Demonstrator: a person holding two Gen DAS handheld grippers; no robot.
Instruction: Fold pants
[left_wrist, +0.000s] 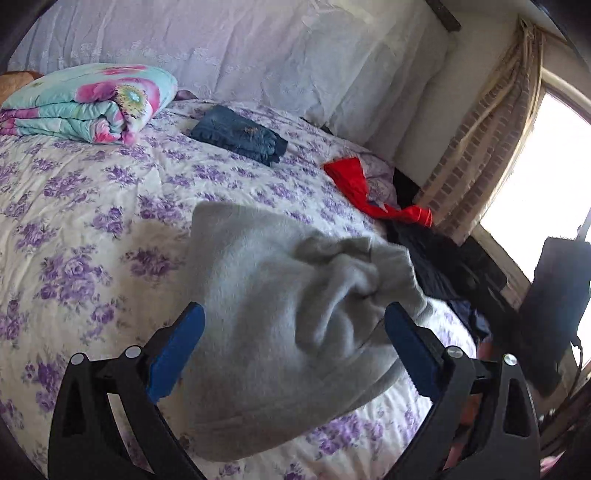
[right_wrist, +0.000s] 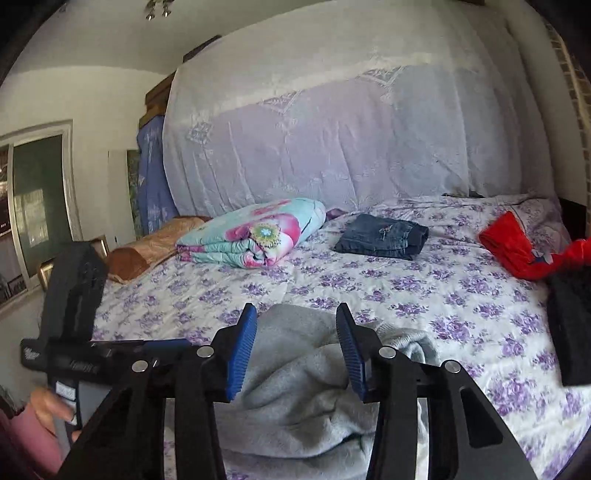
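Grey sweatpants (left_wrist: 266, 314) lie folded into a thick bundle on the floral bedsheet (left_wrist: 74, 229), with a bunched end toward the right. My left gripper (left_wrist: 293, 314) is open, its blue-padded jaws wide apart on either side of the bundle. In the right wrist view the same grey pants (right_wrist: 295, 391) lie under my right gripper (right_wrist: 297, 314), which is also open with its jaws over the cloth. The left gripper's body (right_wrist: 70, 295) shows at the left of the right wrist view.
Folded jeans (left_wrist: 240, 134) lie farther up the bed. A rolled floral quilt (left_wrist: 92, 103) sits at the head. A red garment (left_wrist: 354, 184) and dark clothes (left_wrist: 443, 266) lie at the right edge. A lace-covered headboard (right_wrist: 332, 129) stands behind.
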